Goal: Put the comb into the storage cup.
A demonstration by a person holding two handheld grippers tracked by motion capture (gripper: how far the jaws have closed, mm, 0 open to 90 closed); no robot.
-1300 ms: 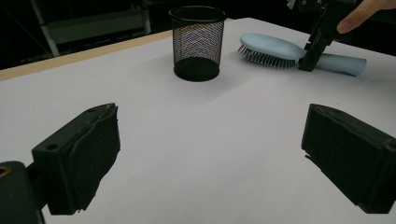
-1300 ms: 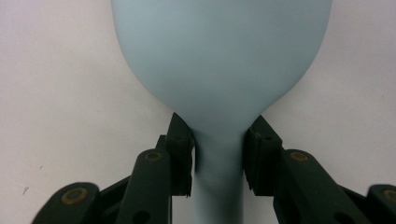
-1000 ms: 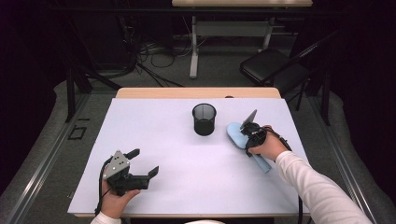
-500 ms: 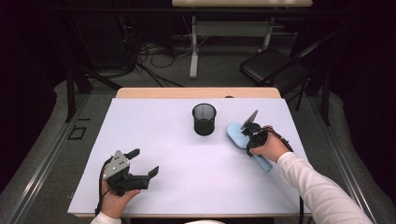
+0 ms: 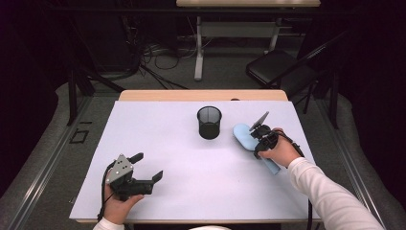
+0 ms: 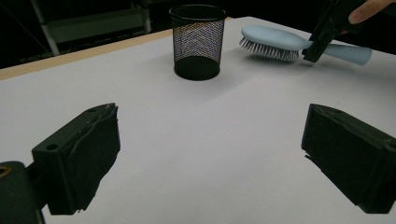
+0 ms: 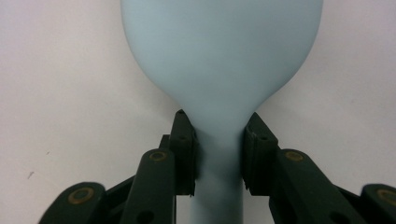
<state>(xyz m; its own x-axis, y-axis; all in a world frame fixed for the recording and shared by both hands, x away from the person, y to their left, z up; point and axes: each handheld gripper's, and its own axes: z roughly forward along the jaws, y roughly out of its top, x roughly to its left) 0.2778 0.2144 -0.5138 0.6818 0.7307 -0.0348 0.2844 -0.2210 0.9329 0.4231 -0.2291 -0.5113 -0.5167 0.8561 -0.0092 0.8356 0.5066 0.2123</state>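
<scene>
Pale blue brush [image 7: 219, 51] neck is clamped in the right hand-held gripper [image 7: 218, 154]; left hand-held gripper [image 6: 210, 158] gapes wide, mesh cup [image 6: 197, 41] ahead

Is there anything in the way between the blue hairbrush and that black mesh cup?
Nothing visible is. The right gripper is clamped on the neck of the hairbrush, and only bare white table lies between the brush head and the mesh cup.

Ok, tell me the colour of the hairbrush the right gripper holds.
Pale blue hairbrush with light bristles; the left gripper view shows it best.
</scene>
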